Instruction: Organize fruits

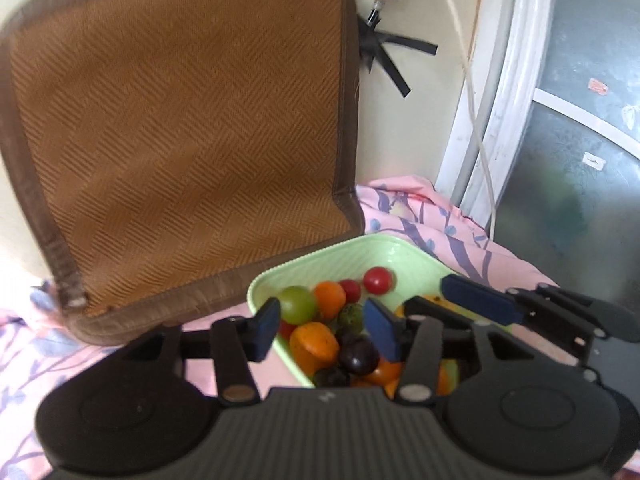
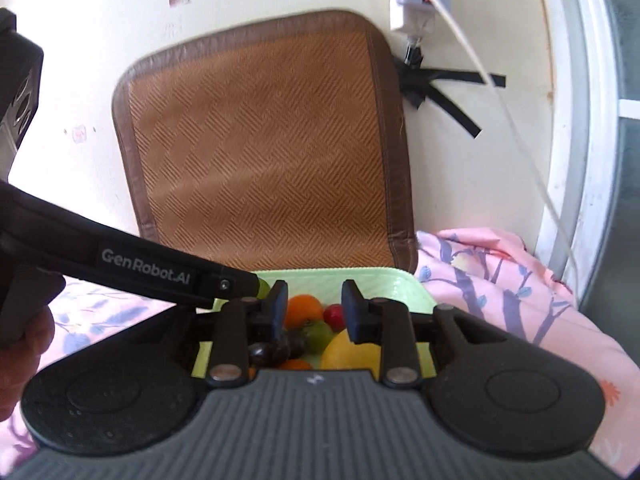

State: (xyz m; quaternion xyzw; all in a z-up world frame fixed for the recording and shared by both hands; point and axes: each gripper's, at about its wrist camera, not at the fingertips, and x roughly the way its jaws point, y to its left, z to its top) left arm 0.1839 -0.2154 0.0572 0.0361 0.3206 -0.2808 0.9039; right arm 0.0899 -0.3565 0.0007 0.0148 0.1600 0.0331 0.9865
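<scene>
The words "GenRobot.AI" stood in pale letters on the side of the left gripper [image 2: 260, 286]. No other words could be read

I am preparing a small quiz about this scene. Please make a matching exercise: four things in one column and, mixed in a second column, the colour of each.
Things:
1. tray
2. woven mat
3. tape strips on the wall
4. bed sheet

Colours:
a. black
b. pink with purple branches
c. light green
d. orange-brown with a darker brown border

Pairs: 1-c, 2-d, 3-a, 4-b
</scene>
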